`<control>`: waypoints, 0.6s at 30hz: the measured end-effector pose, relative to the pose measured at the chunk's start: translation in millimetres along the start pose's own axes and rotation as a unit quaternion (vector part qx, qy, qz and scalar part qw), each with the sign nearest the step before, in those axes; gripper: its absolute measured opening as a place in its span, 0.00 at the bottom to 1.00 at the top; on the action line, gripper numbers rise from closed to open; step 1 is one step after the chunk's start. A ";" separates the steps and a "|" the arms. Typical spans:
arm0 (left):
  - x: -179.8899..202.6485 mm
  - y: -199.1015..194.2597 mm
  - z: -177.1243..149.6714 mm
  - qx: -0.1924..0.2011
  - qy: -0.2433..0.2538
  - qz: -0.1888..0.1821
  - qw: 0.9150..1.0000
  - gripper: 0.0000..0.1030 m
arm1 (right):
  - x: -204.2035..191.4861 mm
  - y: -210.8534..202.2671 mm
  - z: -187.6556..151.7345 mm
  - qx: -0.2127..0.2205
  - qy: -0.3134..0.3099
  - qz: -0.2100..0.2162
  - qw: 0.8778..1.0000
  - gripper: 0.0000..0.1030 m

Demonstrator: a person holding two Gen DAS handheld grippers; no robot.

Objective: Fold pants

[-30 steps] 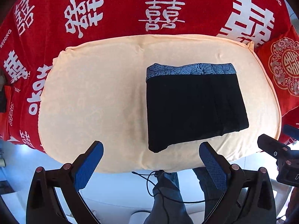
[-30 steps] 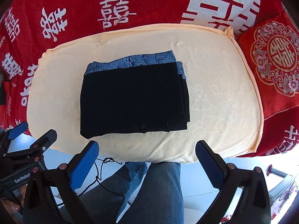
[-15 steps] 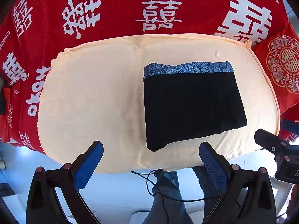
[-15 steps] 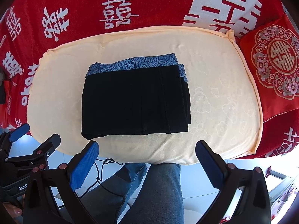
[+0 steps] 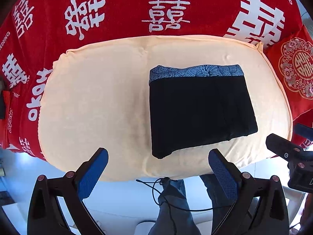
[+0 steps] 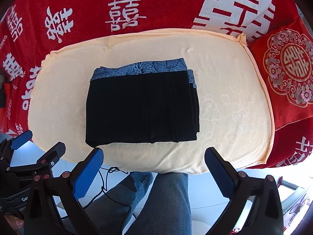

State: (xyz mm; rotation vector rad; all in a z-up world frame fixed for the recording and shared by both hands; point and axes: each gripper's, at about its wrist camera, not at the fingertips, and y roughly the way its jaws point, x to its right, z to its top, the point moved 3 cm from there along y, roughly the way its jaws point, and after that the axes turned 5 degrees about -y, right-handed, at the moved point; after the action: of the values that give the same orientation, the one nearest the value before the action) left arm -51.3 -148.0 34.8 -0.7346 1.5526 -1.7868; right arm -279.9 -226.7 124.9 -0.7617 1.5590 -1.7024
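The black pants [image 5: 199,109] lie folded into a compact rectangle with a grey-blue patterned waistband [image 5: 195,71] at the far edge, on a cream cushion [image 5: 93,101]. They also show in the right wrist view [image 6: 140,107]. My left gripper [image 5: 157,158] is open and empty, held back above the cushion's near edge. My right gripper [image 6: 153,157] is open and empty, just short of the pants' near edge. Neither touches the pants.
The cushion [image 6: 234,101] rests on a red blanket [image 5: 117,9] with white characters. A red embroidered pillow [image 6: 285,72] lies at the right. The person's jeans-clad legs [image 6: 166,199] and a black cord [image 5: 162,195] are below the cushion's near edge.
Both grippers have drifted slightly back and up from the cushion; the pants lie still and both grippers stay open.
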 end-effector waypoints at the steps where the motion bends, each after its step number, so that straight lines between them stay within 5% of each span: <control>1: 0.2 0.3 0.1 0.000 0.000 0.000 1.000 1.00 | -0.1 0.1 -0.4 0.000 0.000 0.000 1.000 1.00; 18: 1.1 4.3 -0.7 0.001 0.001 0.009 1.000 1.00 | -0.1 3.9 0.1 -0.006 -0.001 0.000 1.000 1.00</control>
State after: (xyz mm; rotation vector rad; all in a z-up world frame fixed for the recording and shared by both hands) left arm -52.0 -148.8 30.5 -0.7167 1.5535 -1.7755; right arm -279.3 -226.8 121.1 -0.7685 1.5698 -1.6936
